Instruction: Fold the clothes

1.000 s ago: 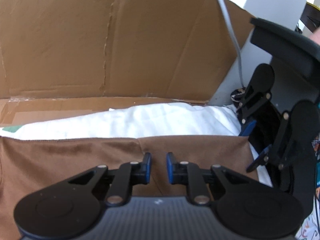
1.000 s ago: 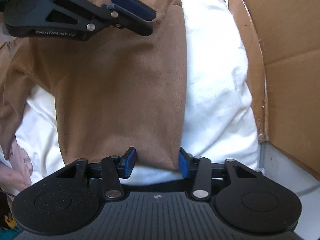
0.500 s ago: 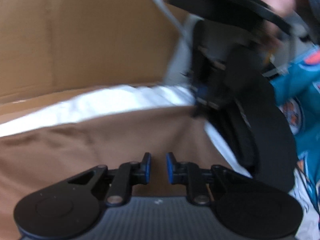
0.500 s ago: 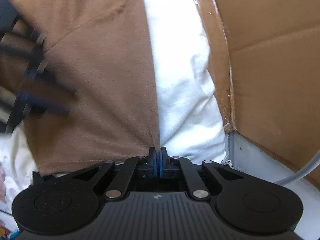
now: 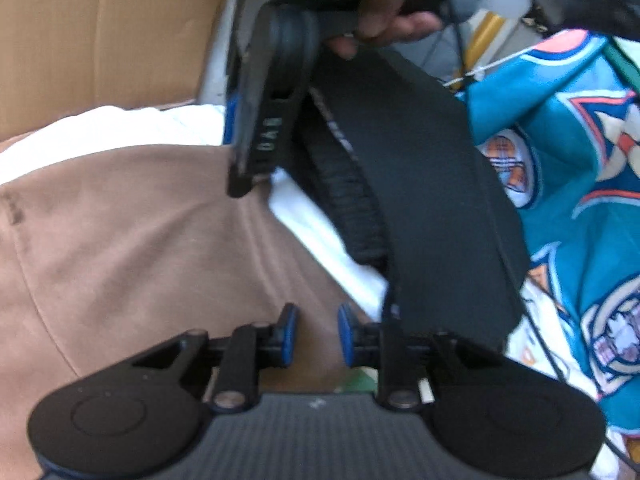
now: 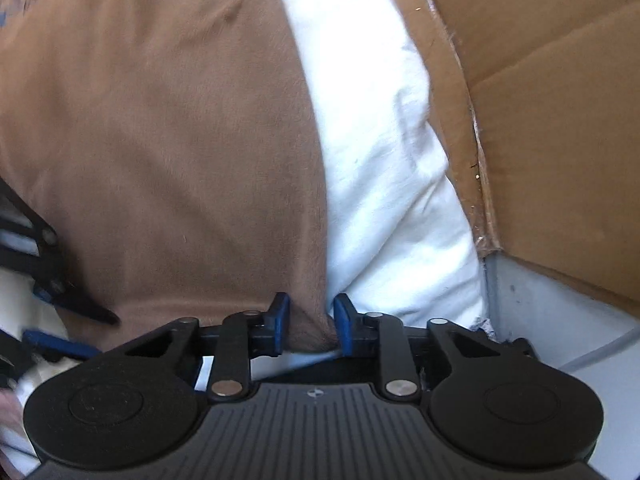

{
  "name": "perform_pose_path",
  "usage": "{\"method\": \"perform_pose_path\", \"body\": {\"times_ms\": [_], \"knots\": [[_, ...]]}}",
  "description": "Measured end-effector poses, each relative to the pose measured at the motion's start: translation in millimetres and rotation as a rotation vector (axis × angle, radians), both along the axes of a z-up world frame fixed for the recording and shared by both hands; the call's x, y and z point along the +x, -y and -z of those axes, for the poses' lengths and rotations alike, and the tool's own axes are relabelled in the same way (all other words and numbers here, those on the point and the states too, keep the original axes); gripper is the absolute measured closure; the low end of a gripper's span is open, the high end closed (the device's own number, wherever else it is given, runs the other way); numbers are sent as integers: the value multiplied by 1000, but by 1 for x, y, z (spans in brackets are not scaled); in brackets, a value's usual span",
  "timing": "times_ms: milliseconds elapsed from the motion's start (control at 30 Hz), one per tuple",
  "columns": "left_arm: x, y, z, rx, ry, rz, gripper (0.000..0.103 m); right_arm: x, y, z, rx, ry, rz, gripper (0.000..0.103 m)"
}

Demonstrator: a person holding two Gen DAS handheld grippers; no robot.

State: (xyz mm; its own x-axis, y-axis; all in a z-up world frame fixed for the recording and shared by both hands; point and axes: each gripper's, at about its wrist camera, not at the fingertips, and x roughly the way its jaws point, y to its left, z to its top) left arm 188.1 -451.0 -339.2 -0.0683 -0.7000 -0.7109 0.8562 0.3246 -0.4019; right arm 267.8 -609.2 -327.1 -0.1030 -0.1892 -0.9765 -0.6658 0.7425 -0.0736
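A brown garment (image 5: 132, 240) lies flat on a white sheet (image 5: 132, 124); it also fills the right wrist view (image 6: 168, 152), beside the sheet (image 6: 384, 160). My left gripper (image 5: 317, 334) is open over the garment's near right part, holding nothing. My right gripper (image 6: 310, 326) has its jaws apart, with the garment's corner bunched between them. In the left wrist view the right gripper's body (image 5: 272, 120) reaches down to the garment's far corner. The left gripper's fingers (image 6: 60, 296) show at the left edge of the right wrist view.
A brown cardboard wall (image 5: 100, 40) stands behind the sheet and runs along its right side (image 6: 540, 120). A teal printed cloth (image 5: 560, 160) lies to the right. A grey cable (image 6: 600, 350) and a pale surface sit by the cardboard.
The right gripper shut on the garment's corner half a second ago and has now opened. The left gripper swung to the right, bringing the teal cloth and the right gripper close into view.
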Motion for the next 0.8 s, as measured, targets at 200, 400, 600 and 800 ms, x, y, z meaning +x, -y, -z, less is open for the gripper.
{"method": "perform_pose_path", "body": {"times_ms": [200,400,600,800], "knots": [[-12,-10,2,-10,-3,39,76,-15,-1,-1,-28,-24,-26,96],[-22,-10,2,-21,25,54,65,-22,18,-7,31,-24,53,100],[-31,-4,3,0,119,30,94,-34,21,-9,10,-41,13,101],[-28,-13,3,-29,72,14,95,8,0,9,-39,-38,9,100]]}}
